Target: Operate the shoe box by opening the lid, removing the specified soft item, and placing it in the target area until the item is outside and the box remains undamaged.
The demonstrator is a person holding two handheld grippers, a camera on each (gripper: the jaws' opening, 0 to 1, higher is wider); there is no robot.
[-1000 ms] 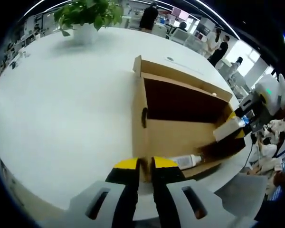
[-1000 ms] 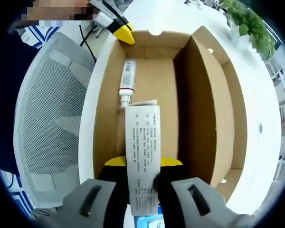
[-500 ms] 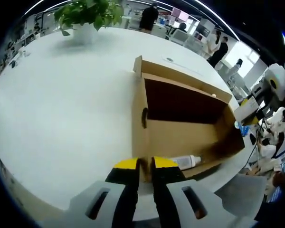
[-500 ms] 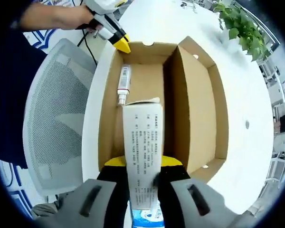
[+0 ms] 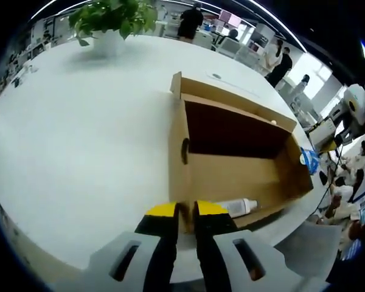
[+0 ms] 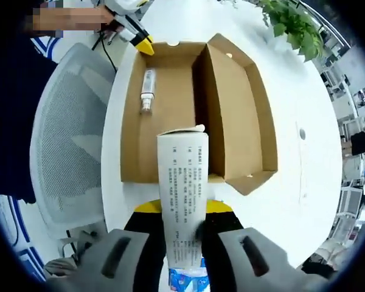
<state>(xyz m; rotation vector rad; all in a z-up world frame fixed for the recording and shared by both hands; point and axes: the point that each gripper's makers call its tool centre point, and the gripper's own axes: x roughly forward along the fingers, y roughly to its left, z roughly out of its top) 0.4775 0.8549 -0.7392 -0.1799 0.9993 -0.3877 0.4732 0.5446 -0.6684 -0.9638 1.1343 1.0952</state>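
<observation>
Shoe box (image 6: 170, 103) open at desk (image 5: 79, 134) edge, lid up. Left gripper (image 5: 179, 210) pinched on box's near wall. Right gripper (image 6: 181, 207) clamped round white printed carton (image 6: 182, 201), lifted clear outside box. Tube (image 6: 147, 91) flat on box floor nr side wall.

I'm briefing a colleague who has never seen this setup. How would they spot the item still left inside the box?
Find the open cardboard shoe box near the edge of the white table, beside the mesh chair. On its floor lies a small white tube with a cap, along one long wall. Unlike the printed white carton clamped in the right gripper, it lies free inside the box.
</observation>
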